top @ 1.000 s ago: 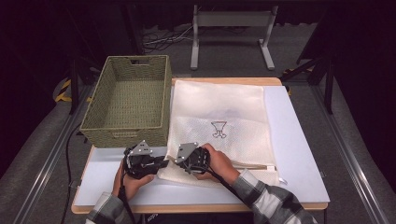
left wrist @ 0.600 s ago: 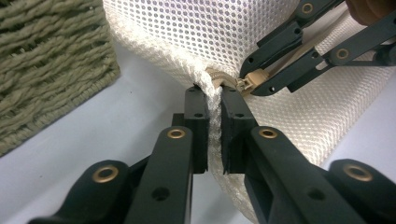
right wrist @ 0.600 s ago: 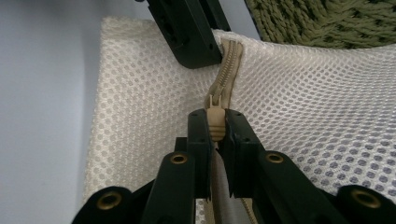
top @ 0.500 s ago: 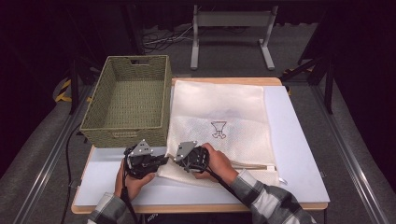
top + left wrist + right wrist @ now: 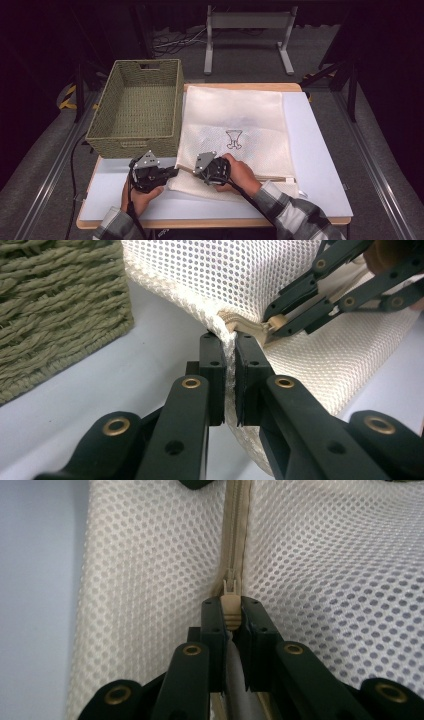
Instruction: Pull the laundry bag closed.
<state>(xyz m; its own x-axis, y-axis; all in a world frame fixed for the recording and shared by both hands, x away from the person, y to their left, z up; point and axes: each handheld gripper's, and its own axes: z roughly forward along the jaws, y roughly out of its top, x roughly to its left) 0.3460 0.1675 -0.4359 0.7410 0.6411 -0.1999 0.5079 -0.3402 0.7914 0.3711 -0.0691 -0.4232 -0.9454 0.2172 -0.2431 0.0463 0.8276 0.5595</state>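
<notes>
A cream mesh laundry bag [image 5: 235, 120] lies flat on the white table top, with a small printed emblem [image 5: 233, 139] at its middle. My left gripper [image 5: 174, 171] is at the bag's near left corner. In the left gripper view it [image 5: 229, 347] is shut on the mesh edge beside the zipper's end. My right gripper [image 5: 194, 172] comes in just to the right of it. In the right gripper view it [image 5: 231, 611] is shut on the tan zipper pull [image 5: 230, 605], and the closed zipper [image 5: 236, 525] runs away ahead. The right gripper's tips [image 5: 274, 324] also show in the left gripper view.
A woven green-grey basket [image 5: 135, 107] stands empty to the left of the bag, close to my left gripper [image 5: 55, 315]. The white table top [image 5: 320, 165] has bare room right of the bag. A metal stand [image 5: 247, 30] stands on the floor beyond the table.
</notes>
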